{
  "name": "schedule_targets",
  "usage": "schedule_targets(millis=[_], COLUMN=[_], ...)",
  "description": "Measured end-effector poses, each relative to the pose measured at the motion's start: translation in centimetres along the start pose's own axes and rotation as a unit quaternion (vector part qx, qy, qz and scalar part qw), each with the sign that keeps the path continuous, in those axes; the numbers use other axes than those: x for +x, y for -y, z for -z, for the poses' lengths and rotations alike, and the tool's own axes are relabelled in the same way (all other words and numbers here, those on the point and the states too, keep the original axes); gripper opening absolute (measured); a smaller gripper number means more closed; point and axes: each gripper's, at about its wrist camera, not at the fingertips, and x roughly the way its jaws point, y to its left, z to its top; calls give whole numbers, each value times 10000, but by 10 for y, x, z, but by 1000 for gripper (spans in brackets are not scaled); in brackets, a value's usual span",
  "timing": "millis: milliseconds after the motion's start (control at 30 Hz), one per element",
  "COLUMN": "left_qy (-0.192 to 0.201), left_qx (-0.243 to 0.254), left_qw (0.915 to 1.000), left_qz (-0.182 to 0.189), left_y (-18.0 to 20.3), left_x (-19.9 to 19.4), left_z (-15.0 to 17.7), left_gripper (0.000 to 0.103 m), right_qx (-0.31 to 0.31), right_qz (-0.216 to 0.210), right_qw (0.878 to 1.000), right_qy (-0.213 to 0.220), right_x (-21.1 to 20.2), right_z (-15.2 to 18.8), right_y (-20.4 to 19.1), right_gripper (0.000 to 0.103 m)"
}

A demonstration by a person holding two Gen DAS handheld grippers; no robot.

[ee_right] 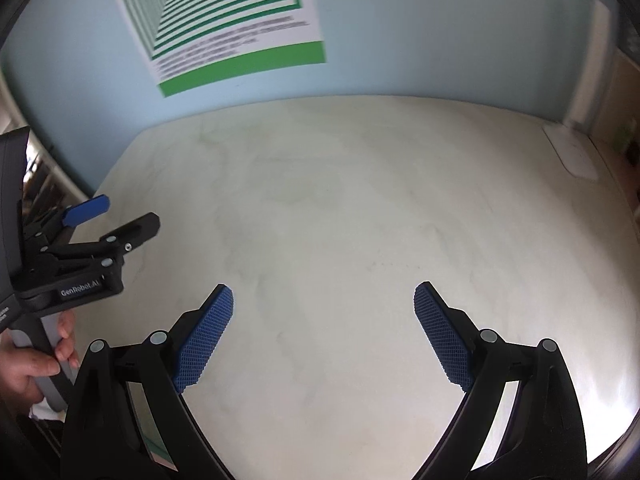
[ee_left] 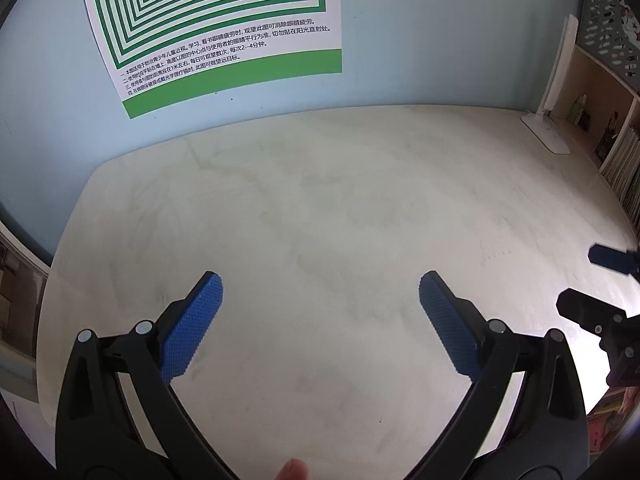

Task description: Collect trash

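Where jaws gape, knurled blue pads, marbled table

A pale, faintly streaked tabletop fills the area ahead of the claw. Beyond it stands a light blue wall. On the wall, ahead and to the left, hangs a poster of nested green and white squares, with lines of black Chinese text and a solid green band along its bottom edge. At the far right corner of the table, a white lamp rests on a flat base, its stem rising against the wall. Further right, a wooden shelf holds upright books.
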Motion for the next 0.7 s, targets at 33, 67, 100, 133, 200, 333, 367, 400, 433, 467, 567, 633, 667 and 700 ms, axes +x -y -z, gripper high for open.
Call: schedule_targets(millis=[33,67,100,133,200,333,367,400,433,467,567,633,667,700], left_qy=[10,23,28,36,49,50,41,30,22,6,-34,-54,-64,-71], left_qx=[-7,-7,0,-11,-47,-111,-126,-159,-176,-205,-291,-338,-360,-386], left_qw=[10000,10000,10000,10000,9999,9998,9998,9997,9997,9996,9993,9990,9989,9987], left_qz=[-11,-7,-9,-40,-77,-142,-159,-176,-184,-203,-253,-280,-295,-310], left_y=[0,0,0,-1,-3,-6,-7,-9,-10,-11,-16,-19,-21,-23], left_x=[0,-1,-1,-1,-2,-5,-5,-6,-6,-6,-6,-6,-6,-6], left_z=[0,0,0,-1,-2,-2,-1,0,1,2,3,3,3,2], left_gripper=[96,96,96,96,96,96,96,96,96,96,96,96,96,96], right_qx=[90,199,271,325,474,508,501,490,479,459,356,302,279,261], right_qz=[16,82,145,159,168,161,117,96,99,71,35,-11,-45,-66], right_qw=[9999,9997,9994,9991,9983,9982,9983,9984,9985,9985,9991,9993,9993,9993], right_qy=[56,133,187,218,303,270,266,251,260,274,246,236,237,240], right_x=[-2,-4,-5,-6,-8,-2,-1,0,0,2,6,9,10,10], right_z=[2,5,7,9,11,11,11,10,9,7,0,-4,-6,-9], right_y=[1,4,4,4,3,-2,-3,-4,-4,-6,-10,-12,-14,-15], right_gripper=[91,91,91,91,91,91,91,91,91,91,91,91,91,91])
